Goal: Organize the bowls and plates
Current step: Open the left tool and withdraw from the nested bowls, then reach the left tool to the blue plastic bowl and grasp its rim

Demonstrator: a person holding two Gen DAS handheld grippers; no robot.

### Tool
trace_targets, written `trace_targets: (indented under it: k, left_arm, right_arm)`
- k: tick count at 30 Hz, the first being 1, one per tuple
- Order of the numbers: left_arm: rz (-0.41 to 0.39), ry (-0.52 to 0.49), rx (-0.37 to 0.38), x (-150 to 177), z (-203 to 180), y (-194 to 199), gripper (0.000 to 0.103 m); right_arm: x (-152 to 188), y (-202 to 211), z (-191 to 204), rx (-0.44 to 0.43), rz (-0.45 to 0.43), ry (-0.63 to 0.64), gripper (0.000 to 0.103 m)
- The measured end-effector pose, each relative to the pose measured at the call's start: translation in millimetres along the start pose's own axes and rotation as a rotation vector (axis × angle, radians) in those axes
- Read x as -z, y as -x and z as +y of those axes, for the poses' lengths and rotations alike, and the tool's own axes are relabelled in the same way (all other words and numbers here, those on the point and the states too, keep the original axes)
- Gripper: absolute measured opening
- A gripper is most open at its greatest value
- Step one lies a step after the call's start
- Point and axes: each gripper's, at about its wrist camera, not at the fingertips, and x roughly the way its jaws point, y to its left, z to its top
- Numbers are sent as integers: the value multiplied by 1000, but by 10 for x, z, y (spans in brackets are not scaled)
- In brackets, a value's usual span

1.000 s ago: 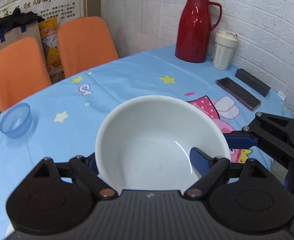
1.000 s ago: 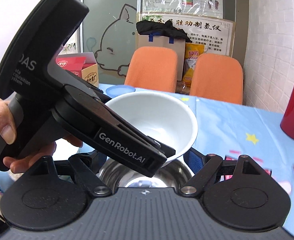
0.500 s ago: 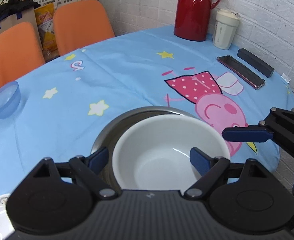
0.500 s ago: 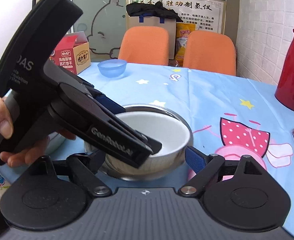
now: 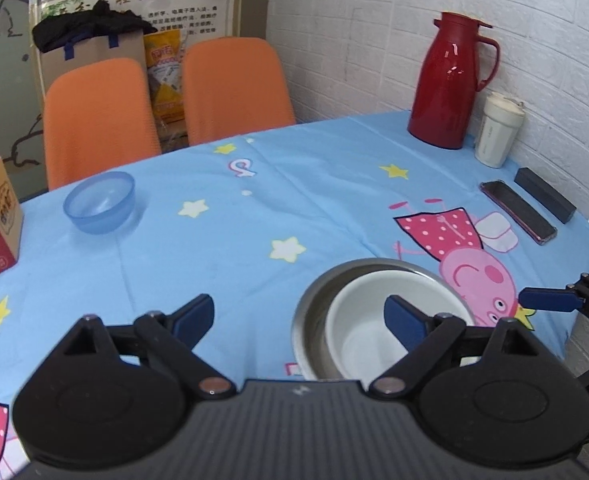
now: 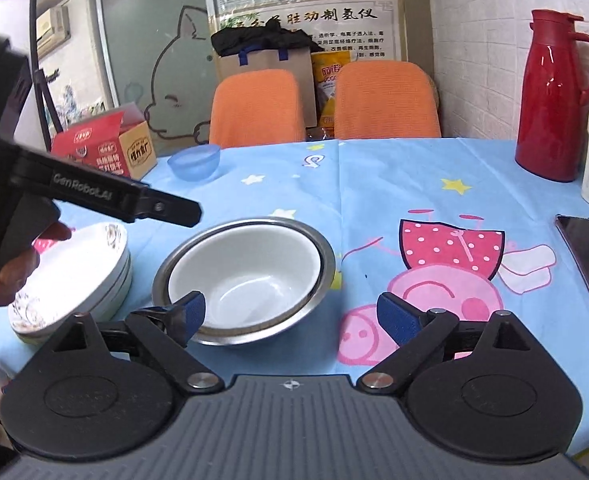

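Left wrist view: the left claw (image 5: 300,318) hangs wide open and empty above the blue cartoon-print surface (image 5: 334,200). To its right, a white ceramic bowl (image 5: 370,344) sits nested in a shiny steel bowl (image 5: 312,312); a translucent blue plastic bowl (image 5: 100,208) stands far left.

Right wrist view: the right claw (image 6: 292,314) is spread open, empty, straddling the nested white bowl (image 6: 246,280) in the steel one (image 6: 322,276). A stack of white patterned plates (image 6: 74,276) lies at left.
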Motion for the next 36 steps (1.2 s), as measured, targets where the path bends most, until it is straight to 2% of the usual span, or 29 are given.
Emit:
trace_targets:
  k: [9,16,21,26,29,33,36]
  left_arm:
    - [30,124,-136,58,673,52,92]
    - [25,183,-160,10,1091,86,92]
    - [8,213,-209,-190,1430,-66,92]
    - [-1,302,-211,-616,1877,-417,92]
    - [18,356,-205,-851,2133,-731,92]
    - [91,391,-198,-964,2370,-1223,92]
    - [131,402,-184,-950,2453,-1495,92]
  right_arm:
    - [-211,-230,65,-92,24,-56,103]
    - [-726,-581,300,-128,13,89,103]
    - [-1163,-1021,459,-166,21,159,103]
    - [-1513,-1667,634,-227,82,162,103]
    - [-1617,-2113,812,-214,130,203,103]
    - [-1631,-2670,1004,-211,213,249,103]
    - [-1580,-2919,1112,-212,255,270,103]
